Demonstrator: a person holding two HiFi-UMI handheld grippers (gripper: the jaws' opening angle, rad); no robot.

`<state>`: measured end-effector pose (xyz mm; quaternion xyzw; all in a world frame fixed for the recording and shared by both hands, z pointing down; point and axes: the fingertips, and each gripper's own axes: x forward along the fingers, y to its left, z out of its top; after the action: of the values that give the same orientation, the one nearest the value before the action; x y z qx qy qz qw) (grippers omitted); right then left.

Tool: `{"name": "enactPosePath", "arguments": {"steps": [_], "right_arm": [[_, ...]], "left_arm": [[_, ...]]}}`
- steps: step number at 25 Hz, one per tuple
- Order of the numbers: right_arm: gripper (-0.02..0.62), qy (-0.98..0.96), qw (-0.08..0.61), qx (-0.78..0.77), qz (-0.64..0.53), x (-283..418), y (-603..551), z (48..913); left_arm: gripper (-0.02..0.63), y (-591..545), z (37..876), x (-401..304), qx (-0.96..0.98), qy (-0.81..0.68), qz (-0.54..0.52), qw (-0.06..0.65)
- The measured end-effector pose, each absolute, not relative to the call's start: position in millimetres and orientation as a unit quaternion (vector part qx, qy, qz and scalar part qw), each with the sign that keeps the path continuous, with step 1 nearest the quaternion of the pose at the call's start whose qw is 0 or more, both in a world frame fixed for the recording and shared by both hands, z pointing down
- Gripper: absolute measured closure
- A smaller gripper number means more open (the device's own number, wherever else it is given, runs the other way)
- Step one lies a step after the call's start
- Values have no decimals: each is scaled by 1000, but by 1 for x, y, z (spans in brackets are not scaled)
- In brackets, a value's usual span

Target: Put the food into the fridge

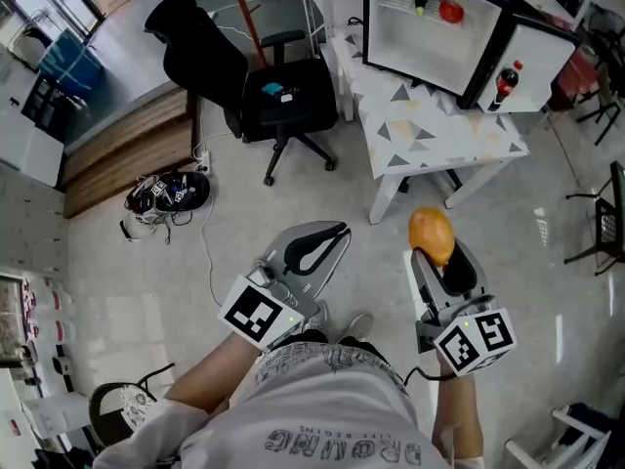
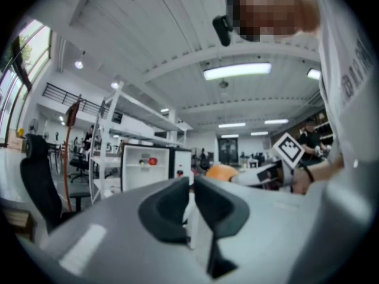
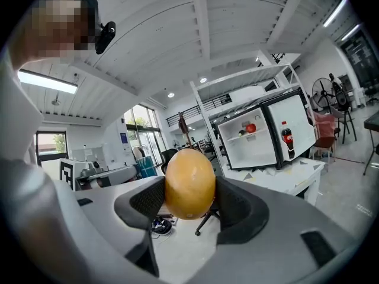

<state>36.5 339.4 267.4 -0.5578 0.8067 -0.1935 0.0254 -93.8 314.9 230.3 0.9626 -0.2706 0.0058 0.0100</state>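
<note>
An orange-yellow fruit (image 1: 431,234) sits between the pads of my right gripper (image 1: 435,247), which is shut on it; in the right gripper view the fruit (image 3: 189,183) fills the gap between the jaws. My left gripper (image 1: 314,245) is shut with nothing in it, its pads (image 2: 177,203) almost touching. The small white fridge (image 1: 444,27) stands open on a table (image 1: 430,135) ahead, with a red tomato (image 1: 450,11) and a dark item on its shelf and a cola bottle (image 1: 504,83) in the door. The fridge (image 3: 260,135) also shows ahead in the right gripper view.
A black office chair (image 1: 244,86) stands left of the table. A tangle of cables and a helmet-like object (image 1: 166,195) lie on the floor at left. A person's legs and shoes show below. Dark chair frames stand at the right edge (image 1: 605,213).
</note>
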Motion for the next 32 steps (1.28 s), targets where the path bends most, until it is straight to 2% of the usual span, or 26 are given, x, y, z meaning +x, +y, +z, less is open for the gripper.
{"name": "enactPosePath", "arguments": {"steps": [16,32], "right_arm": [[327,815,28,-545,-196,90,371,278],[327,816,32,-544,-193,112,362,282]], "left_arm": [[577,352,238,-49,957,-289,14,3],[577,343,240,-31,955,-297,11,-4]]}}
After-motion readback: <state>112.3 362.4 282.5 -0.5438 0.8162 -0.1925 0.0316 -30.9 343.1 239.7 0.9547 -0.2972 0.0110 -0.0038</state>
